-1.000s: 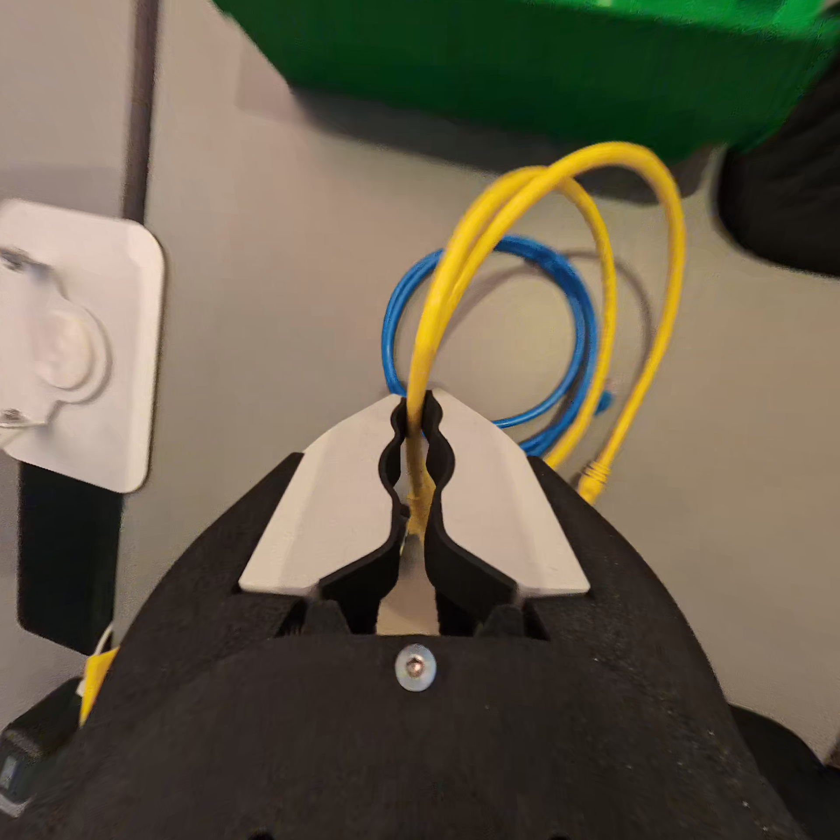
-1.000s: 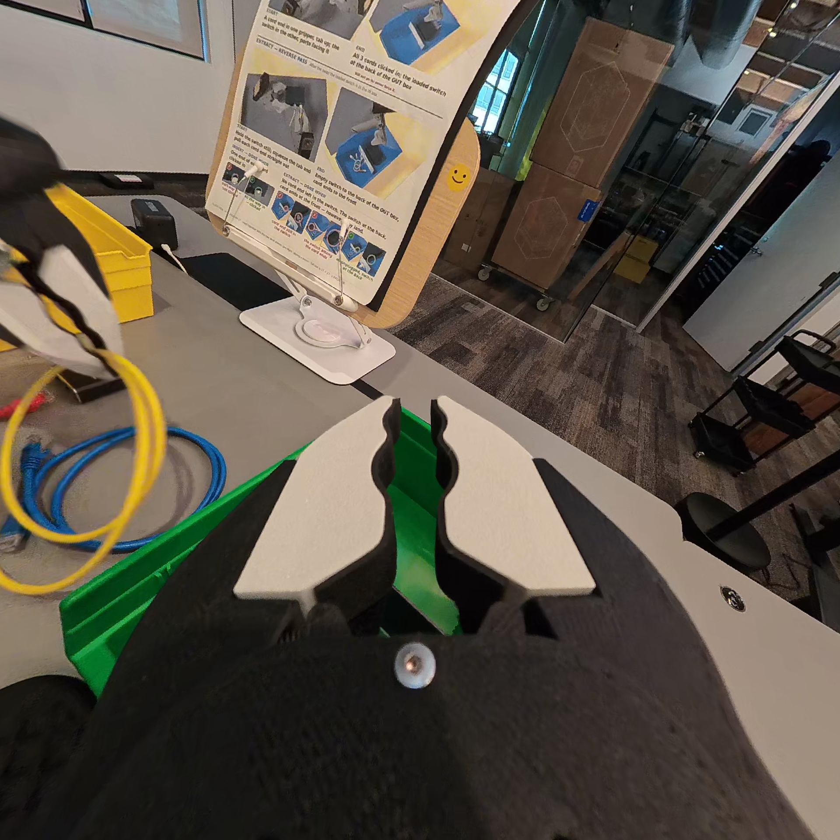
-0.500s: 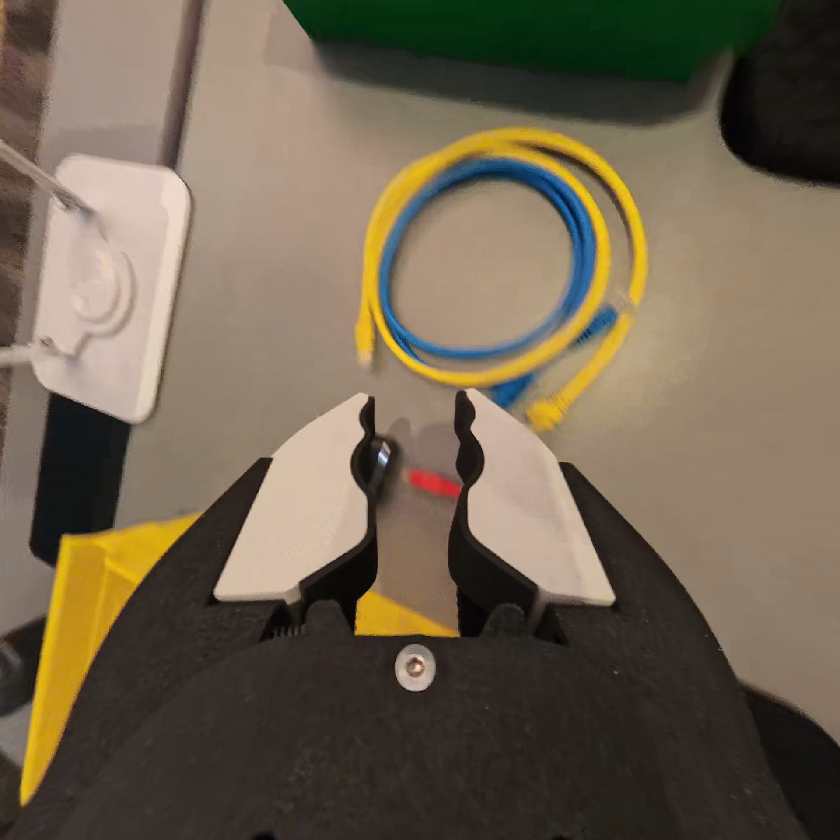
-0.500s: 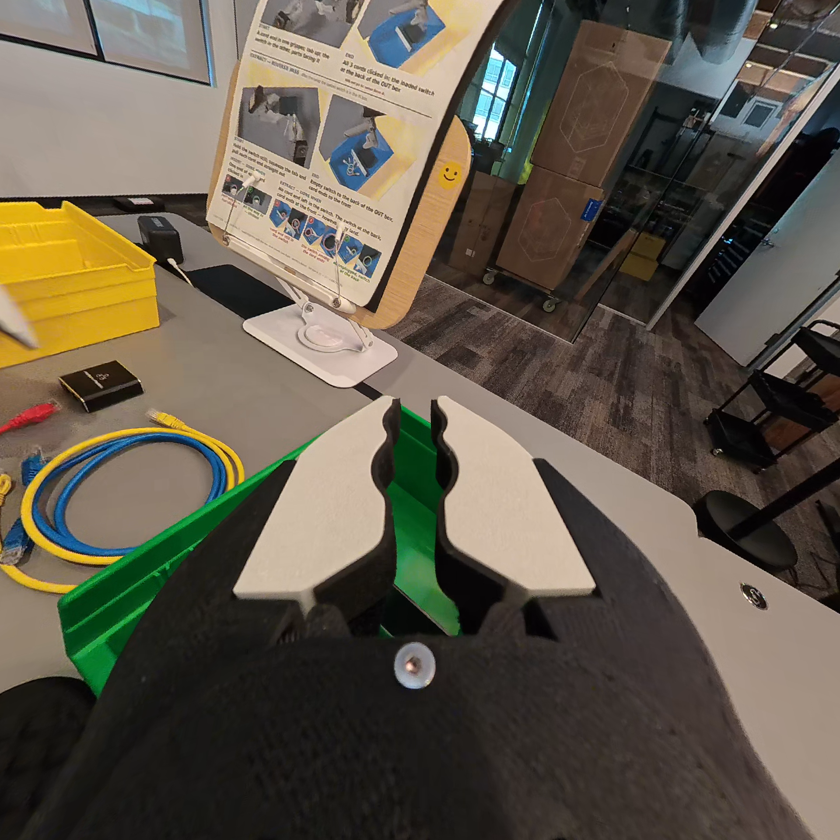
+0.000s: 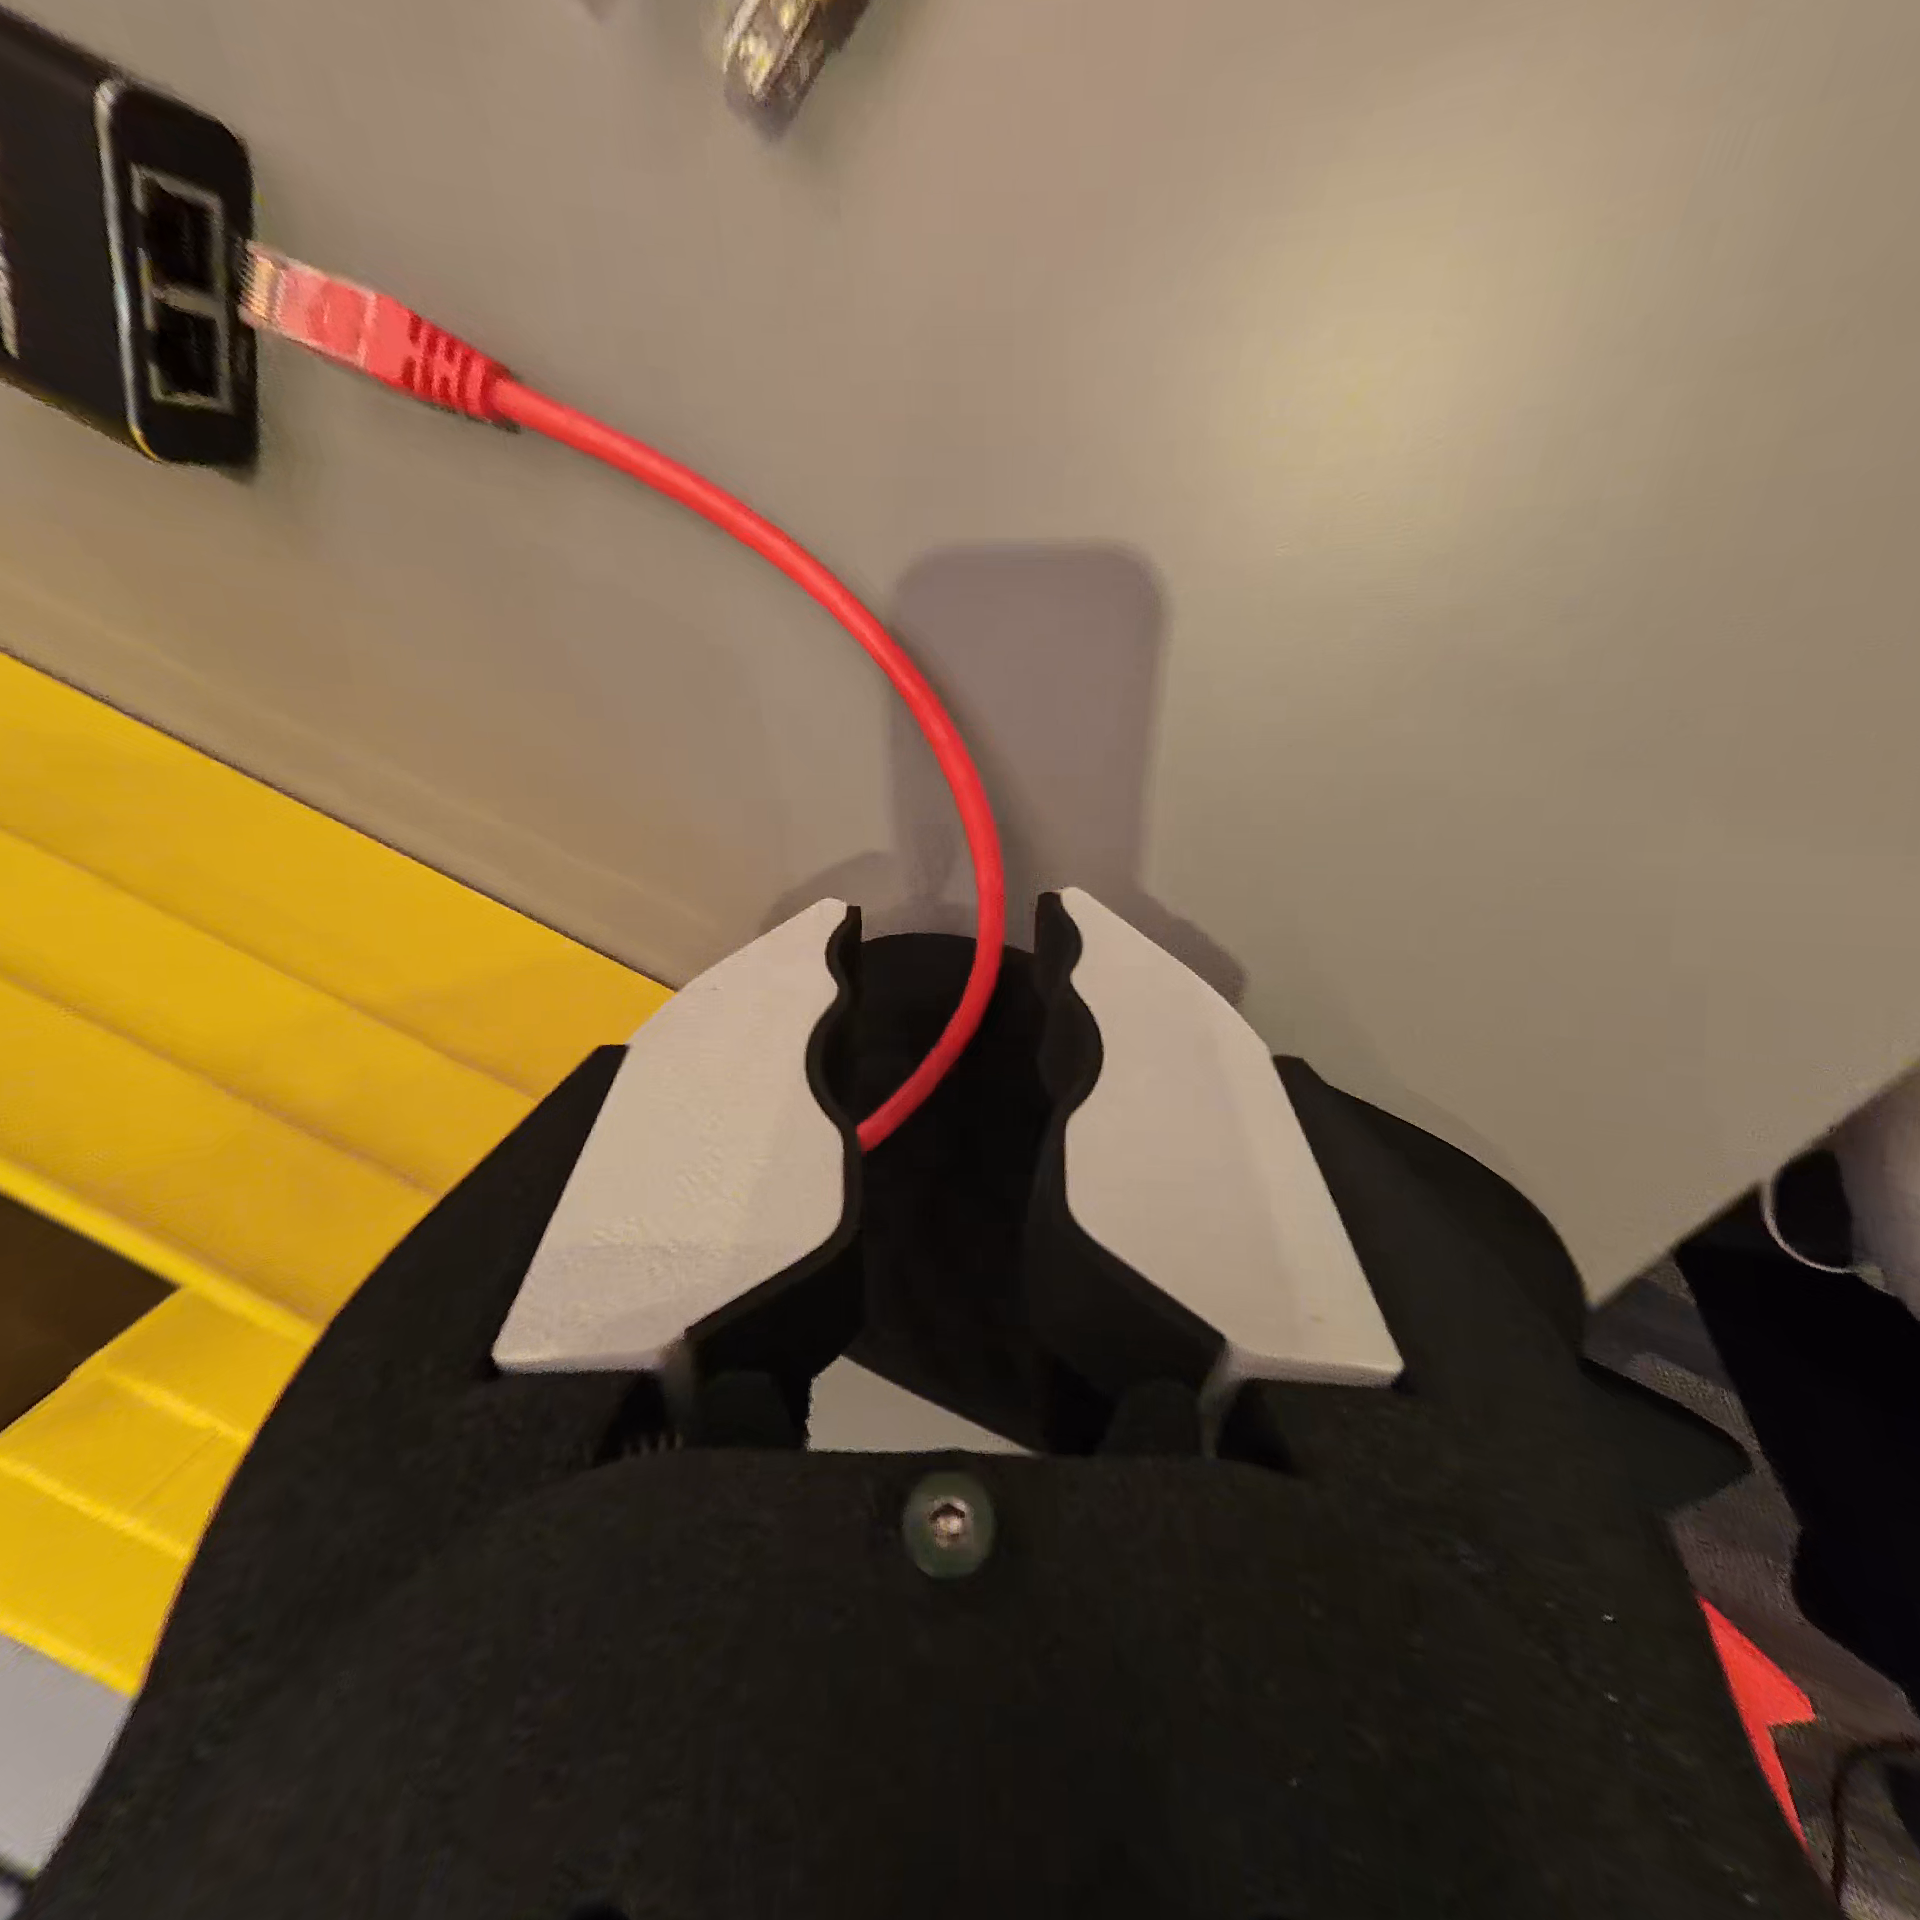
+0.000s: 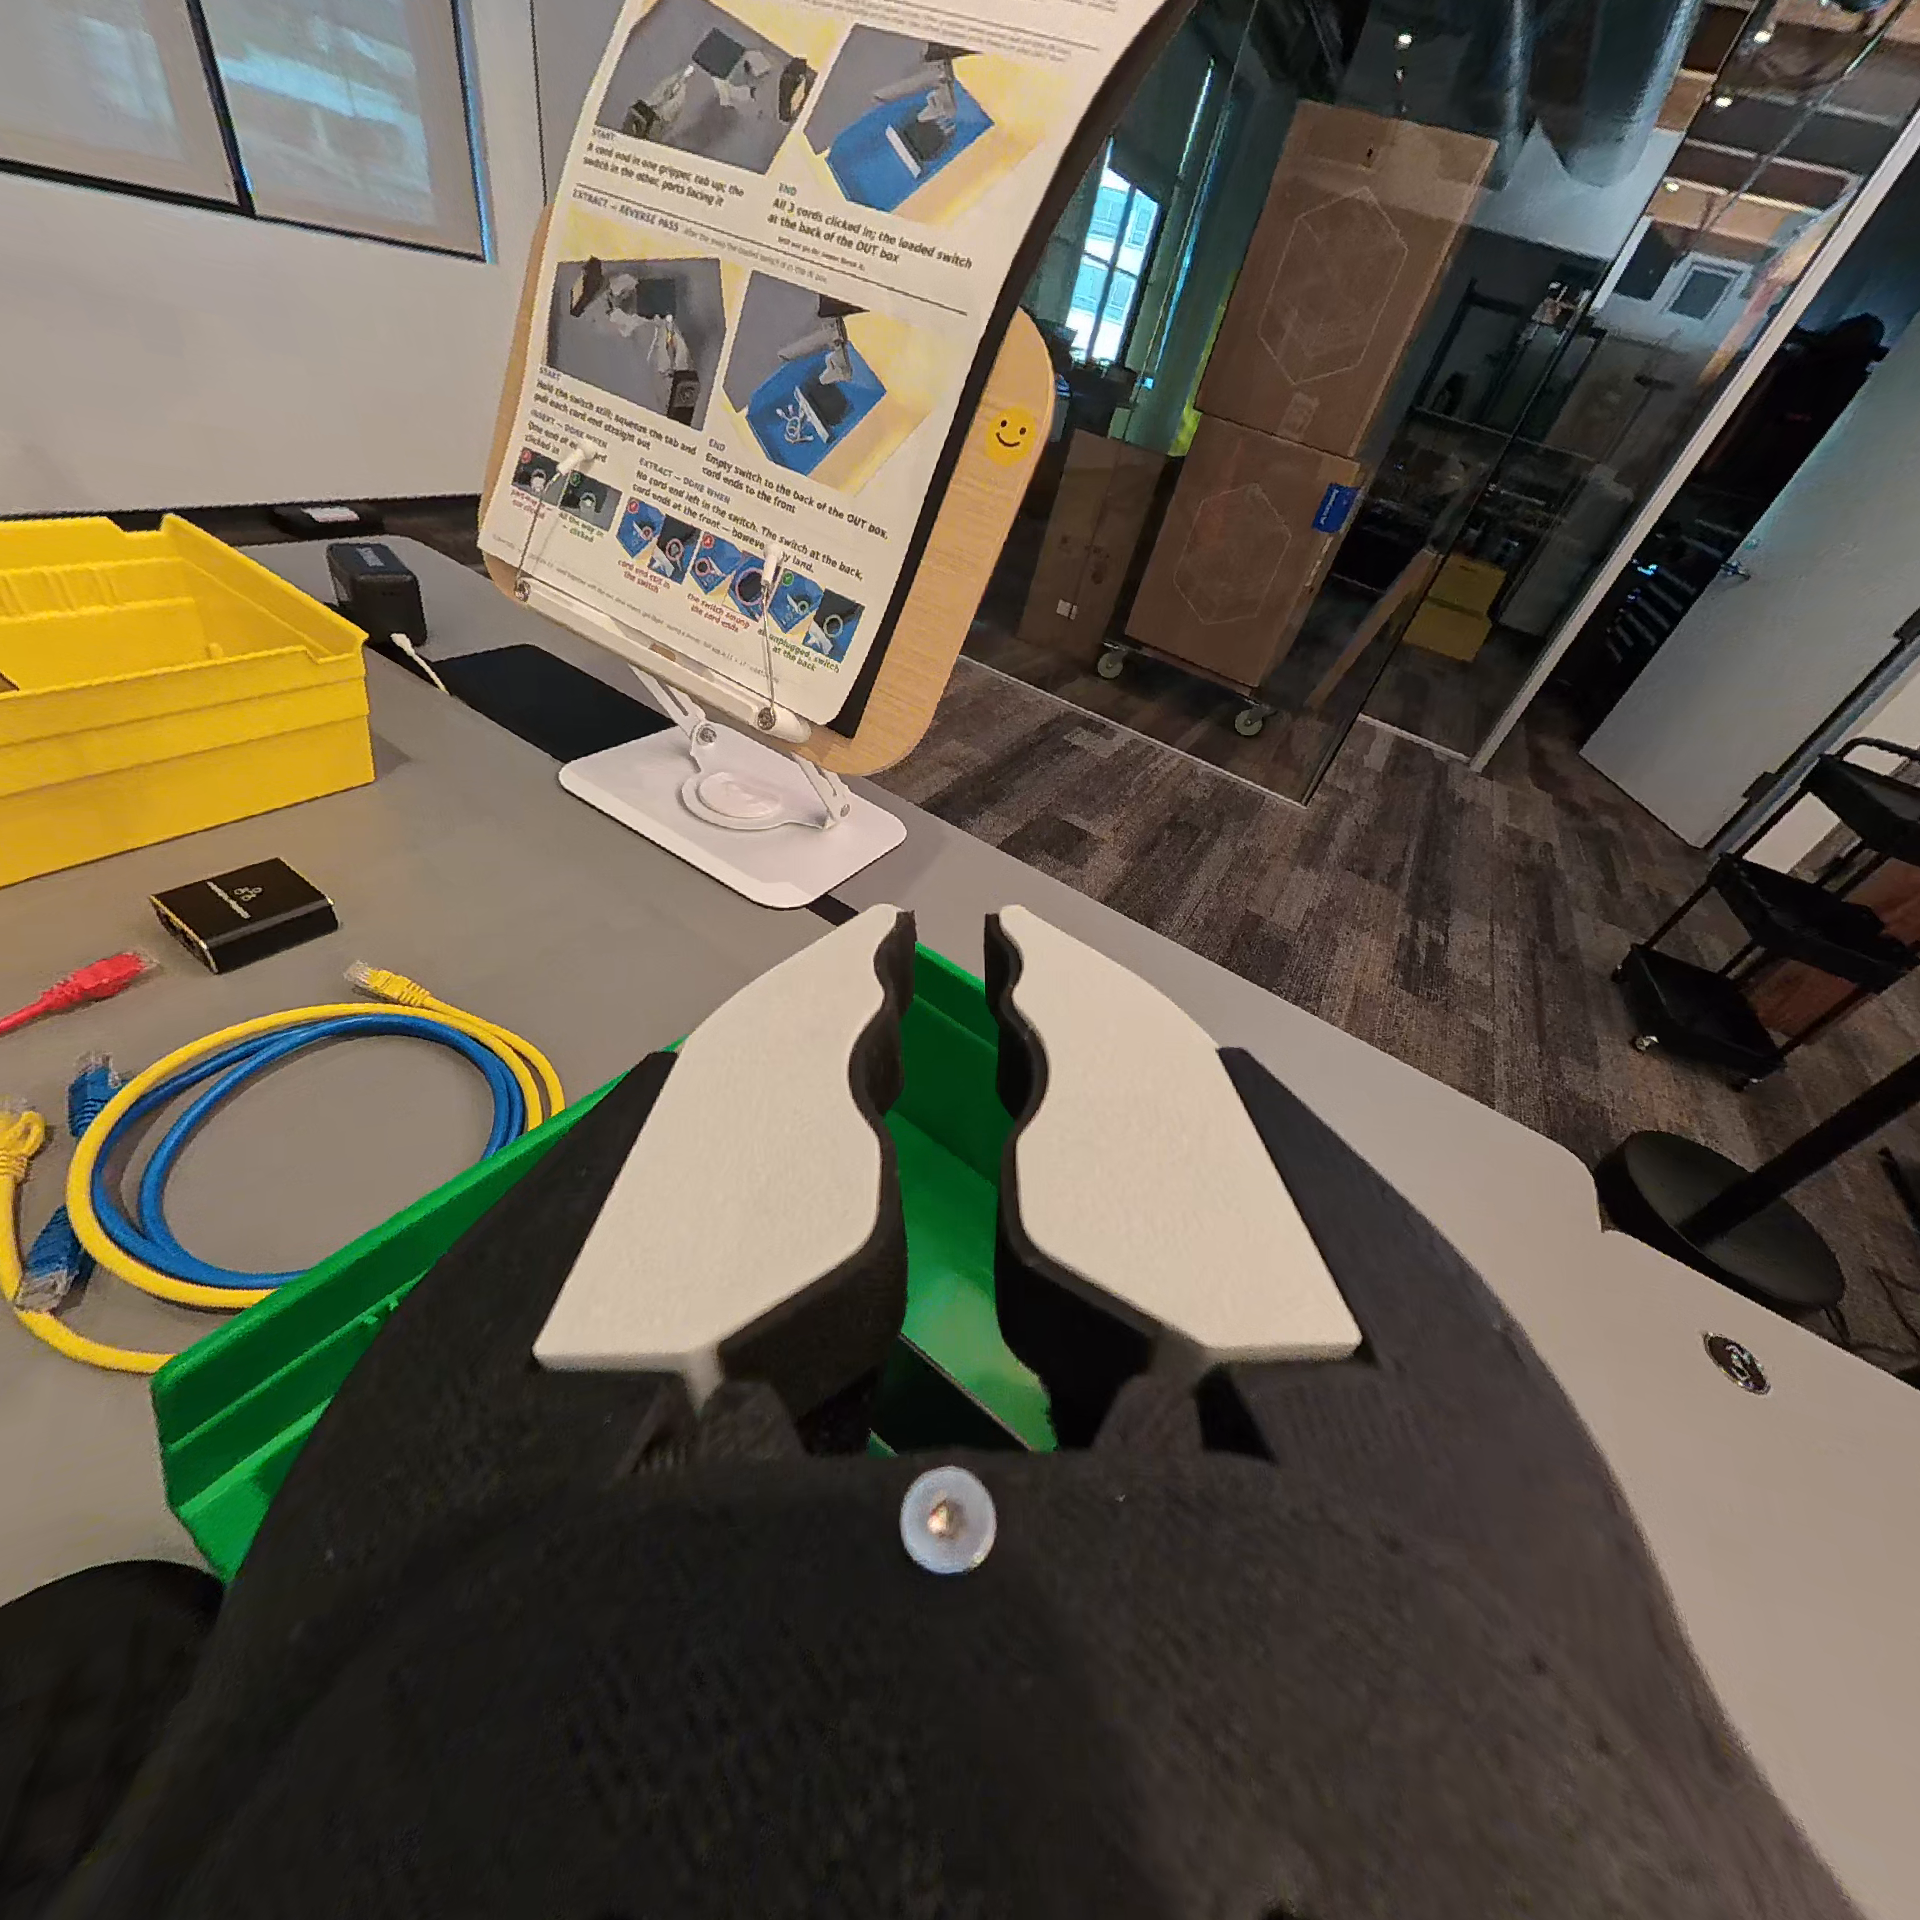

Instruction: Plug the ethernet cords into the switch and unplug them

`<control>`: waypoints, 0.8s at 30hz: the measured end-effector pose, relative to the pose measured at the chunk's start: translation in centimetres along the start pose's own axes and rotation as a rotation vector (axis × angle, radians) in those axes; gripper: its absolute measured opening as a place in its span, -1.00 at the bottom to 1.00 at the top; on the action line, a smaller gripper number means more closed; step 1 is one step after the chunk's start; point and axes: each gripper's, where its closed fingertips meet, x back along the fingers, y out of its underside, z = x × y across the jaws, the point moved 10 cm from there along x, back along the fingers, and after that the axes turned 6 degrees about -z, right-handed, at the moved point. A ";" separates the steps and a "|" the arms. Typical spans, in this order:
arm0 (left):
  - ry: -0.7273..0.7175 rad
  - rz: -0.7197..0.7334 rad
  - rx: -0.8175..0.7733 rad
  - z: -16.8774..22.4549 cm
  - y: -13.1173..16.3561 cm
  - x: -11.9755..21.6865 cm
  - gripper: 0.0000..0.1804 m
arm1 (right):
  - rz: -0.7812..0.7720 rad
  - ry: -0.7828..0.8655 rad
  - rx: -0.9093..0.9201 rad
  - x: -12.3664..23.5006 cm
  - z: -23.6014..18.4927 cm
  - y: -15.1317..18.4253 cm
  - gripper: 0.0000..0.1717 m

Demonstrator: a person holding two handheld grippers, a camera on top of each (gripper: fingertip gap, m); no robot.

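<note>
**Grey table: edges, clutter and free surface**

Left gripper (image 5: pixel 945 920): fingers spread, low over the table. A thin red ethernet cord (image 5: pixel 831 582) passes between them with a clear gap on either side; neither pad presses it. Its red plug (image 5: pixel 353 332) lies on the surface with its clear tip right at the port face of the small black rectangular switch (image 5: pixel 135 301); whether it is seated cannot be told.

Right gripper (image 6: pixel 948 925): fingers slightly parted, nothing between them, held above the green plastic bin (image 6: pixel 312 1340) at the near edge of the table.

Grey table (image 6: pixel 499 883): bare ground lies between the switch and the white flat base of the document stand (image 6: pixel 727 810). The far edge runs diagonally past that base, with dark patterned floor beyond. In the left wrist view the surface to the right of the red cord is open up to a table edge at lower right.

Yellow plastic tray (image 6: pixel 177 675): on the left part of the table, behind the switch; its wall lies close to the left gripper's left finger.

Coiled yellow ethernet cord (image 6: pixel 312 1023) and coiled blue ethernet cord (image 6: pixel 343 1049): nested flat loops just beside the green bin, plug ends trailing left. Bare surface separates them from the switch.
</note>
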 end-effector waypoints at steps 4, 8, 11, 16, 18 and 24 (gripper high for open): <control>-0.027 -0.041 -0.014 0.0 -0.3 -1.6 -0.73 | 0.004 0.005 -0.023 0.5 0.4 0.4 -0.85; -0.021 -0.040 -0.041 0.0 -0.7 -1.9 -0.94 | -0.008 0.004 -0.028 0.4 0.5 0.6 -0.84; -0.111 -0.073 -0.078 -0.1 -0.6 -1.6 -0.94 | -0.011 -0.001 -0.018 0.2 0.3 0.3 -0.85; -0.020 0.099 0.035 -1.1 -0.4 1.9 -0.94 | -0.022 -0.028 0.041 -0.8 -1.1 -1.0 -0.85; 0.089 0.214 0.105 -1.9 -0.1 4.0 -0.94 | -0.022 -0.056 0.074 -1.5 -2.1 -1.8 -0.85; 0.200 0.701 0.238 -5.1 0.5 10.5 -0.95 | 0.064 -0.288 0.051 -4.2 -6.2 -5.1 -0.84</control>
